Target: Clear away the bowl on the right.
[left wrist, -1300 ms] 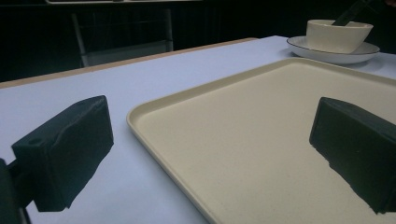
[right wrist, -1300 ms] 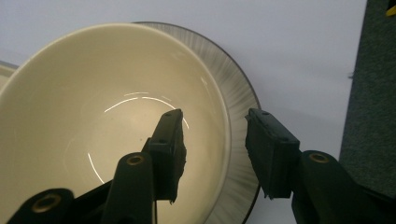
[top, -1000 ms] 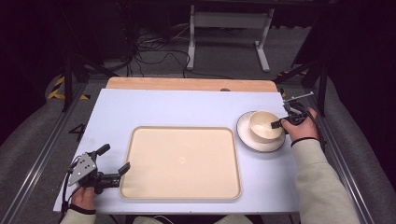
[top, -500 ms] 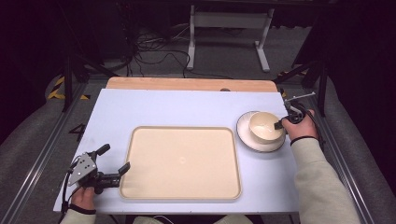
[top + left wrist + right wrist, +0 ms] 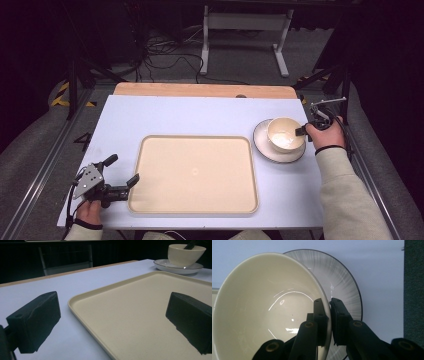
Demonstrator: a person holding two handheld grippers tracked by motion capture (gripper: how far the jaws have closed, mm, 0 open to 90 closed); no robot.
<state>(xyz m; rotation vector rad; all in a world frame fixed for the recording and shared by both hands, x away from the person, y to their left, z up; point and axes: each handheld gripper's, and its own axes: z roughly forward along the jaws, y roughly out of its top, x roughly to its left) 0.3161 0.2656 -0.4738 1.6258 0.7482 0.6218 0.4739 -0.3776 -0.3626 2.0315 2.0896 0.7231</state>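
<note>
A cream bowl (image 5: 285, 134) stands on a white, dark-rimmed plate (image 5: 265, 150) at the right of the table. My right gripper (image 5: 302, 131) is shut on the bowl's right rim (image 5: 328, 315), one jaw inside the bowl (image 5: 267, 315) and one outside, above the plate (image 5: 344, 287). A large cream tray (image 5: 195, 172) lies empty in the middle. My left gripper (image 5: 122, 172) rests open at the tray's front left corner, with the tray (image 5: 140, 315) edge between its jaws. From there the bowl (image 5: 186, 253) and plate (image 5: 175, 266) stand far off.
The pale blue table top (image 5: 165, 117) has a wooden strip (image 5: 200, 90) along its far edge. Beyond it are a dark floor with cables (image 5: 165, 55) and a white stand (image 5: 245, 22). Metal rails (image 5: 40, 160) run along both sides.
The bowl has shifted slightly with my right gripper on its rim. The left gripper has stayed still.
</note>
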